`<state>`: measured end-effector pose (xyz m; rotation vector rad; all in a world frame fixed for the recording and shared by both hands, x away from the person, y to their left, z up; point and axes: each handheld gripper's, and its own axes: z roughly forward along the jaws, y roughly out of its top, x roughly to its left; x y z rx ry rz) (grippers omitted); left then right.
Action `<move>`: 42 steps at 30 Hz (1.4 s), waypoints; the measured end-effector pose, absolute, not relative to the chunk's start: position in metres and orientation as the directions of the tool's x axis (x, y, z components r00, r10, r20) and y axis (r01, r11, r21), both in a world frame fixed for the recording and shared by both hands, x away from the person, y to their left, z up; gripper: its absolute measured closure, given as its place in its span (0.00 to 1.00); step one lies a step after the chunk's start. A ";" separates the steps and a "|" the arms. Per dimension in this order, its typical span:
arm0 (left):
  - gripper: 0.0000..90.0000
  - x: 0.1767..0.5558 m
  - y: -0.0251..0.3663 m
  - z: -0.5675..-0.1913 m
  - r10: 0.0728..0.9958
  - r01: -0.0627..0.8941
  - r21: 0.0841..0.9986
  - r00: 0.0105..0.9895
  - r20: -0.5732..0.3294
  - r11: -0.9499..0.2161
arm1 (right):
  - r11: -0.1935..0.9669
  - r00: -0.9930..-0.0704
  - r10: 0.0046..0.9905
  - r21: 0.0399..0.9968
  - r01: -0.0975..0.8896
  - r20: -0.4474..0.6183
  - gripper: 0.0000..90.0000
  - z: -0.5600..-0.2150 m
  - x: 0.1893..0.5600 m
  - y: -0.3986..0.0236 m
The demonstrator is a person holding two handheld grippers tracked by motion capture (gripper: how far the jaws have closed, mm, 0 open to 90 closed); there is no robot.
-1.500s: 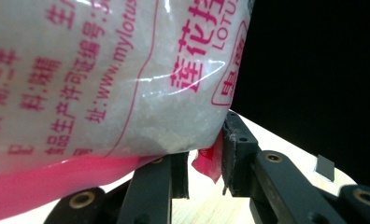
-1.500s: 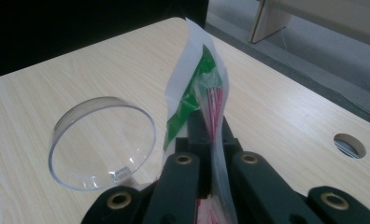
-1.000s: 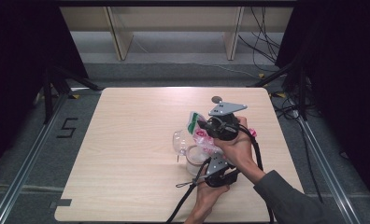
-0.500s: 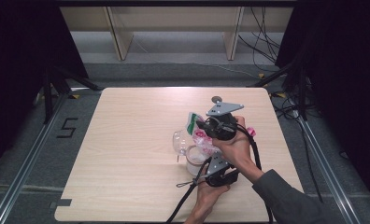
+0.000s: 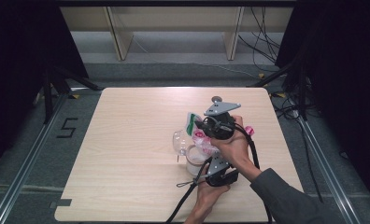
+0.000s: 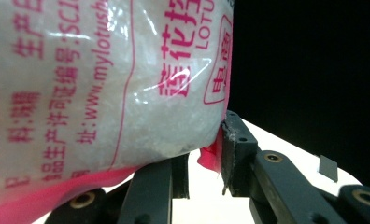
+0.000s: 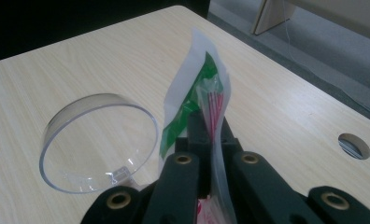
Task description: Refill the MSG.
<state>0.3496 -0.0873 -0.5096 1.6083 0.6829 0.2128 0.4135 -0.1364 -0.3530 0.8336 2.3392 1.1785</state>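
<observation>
Pale wooden bench [image 5: 127, 154], dark curtains either side. Nearest the person, the left gripper [image 5: 219, 171] pinches the lower end of a pink-printed bag [image 6: 103, 84] of white grains, held above a clear cup [image 5: 195, 161]. Just beyond, the right gripper [image 5: 210, 125], pressed together, pinches the bag's top edge [image 7: 206, 98]. A clear lid [image 7: 99, 140] lies beside it.

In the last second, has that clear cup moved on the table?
No. The cup sits at the same spot on the table, beside the bag.
</observation>
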 end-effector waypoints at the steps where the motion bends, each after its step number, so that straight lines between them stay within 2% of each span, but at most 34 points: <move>1: 0.83 0.350 -0.087 -0.510 0.540 0.305 0.952 0.802 -0.253 -0.007 | 0.465 -0.744 0.663 0.823 0.326 -0.080 1.00 -0.353 0.414 -0.136; 42: 0.83 0.350 -0.087 -0.508 0.530 0.297 0.955 0.809 -0.256 0.008 | 0.486 -0.749 0.657 0.808 0.333 -0.087 1.00 -0.353 0.414 -0.131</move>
